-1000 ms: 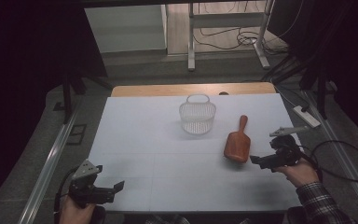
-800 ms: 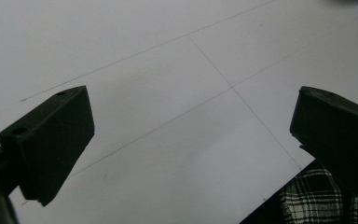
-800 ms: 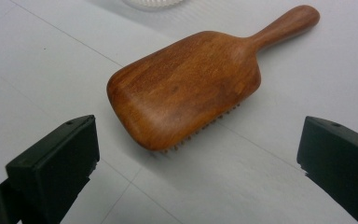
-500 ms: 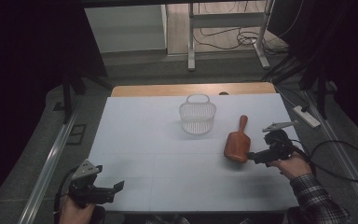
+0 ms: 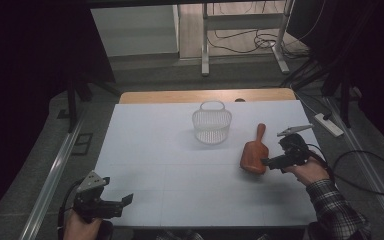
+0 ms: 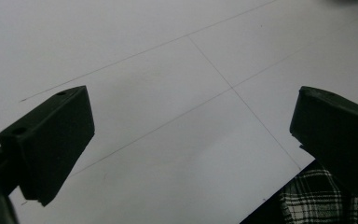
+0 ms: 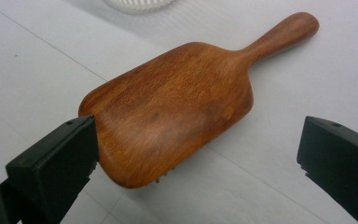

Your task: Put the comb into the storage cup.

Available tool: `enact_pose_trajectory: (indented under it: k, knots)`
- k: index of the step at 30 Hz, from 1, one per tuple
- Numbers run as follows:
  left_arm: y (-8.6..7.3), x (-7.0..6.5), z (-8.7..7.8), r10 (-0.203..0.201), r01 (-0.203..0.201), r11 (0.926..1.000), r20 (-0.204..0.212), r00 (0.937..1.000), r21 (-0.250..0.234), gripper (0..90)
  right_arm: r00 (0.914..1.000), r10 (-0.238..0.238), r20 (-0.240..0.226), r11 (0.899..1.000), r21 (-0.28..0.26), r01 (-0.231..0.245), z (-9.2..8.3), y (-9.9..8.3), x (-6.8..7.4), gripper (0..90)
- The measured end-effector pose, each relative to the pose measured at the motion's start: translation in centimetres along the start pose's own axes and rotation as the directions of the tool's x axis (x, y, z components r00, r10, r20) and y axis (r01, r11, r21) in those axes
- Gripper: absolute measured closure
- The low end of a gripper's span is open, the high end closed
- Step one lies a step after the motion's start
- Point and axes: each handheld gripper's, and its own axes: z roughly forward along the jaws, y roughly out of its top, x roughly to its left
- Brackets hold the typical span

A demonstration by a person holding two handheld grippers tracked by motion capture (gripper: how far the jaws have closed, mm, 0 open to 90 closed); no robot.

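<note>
Left gripper (image 5: 111, 205) sat idle at the near left corner of the table (image 5: 150, 150), jaws wide apart over bare white surface, nothing between them. Basket (image 5: 211, 123) stood upright mid-table toward the far side, apart from everything. Brush (image 5: 254, 153) lay flat, wooden back up, handle pointing away, right of the basket and near it. Right gripper (image 5: 269, 161) was at the brush's near end, jaws spread wide around the head, not touching as far as I could tell. Step looked like the approach for a grasp. Next move likely called for edging forward, then closing on the head's sides, probably to lift toward the basket.
</note>
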Motion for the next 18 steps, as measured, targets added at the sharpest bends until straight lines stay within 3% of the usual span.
enact_pose_trajectory:
  k: [18]
  knots:
    - [0.0,0.0,0.1,0.002,-0.002,1.0,0.003,1.0,0.0,0.5,0.9998,-0.021,-0.007,1.0,0.022,0.021,1.5,1.7,-0.2,0.0]
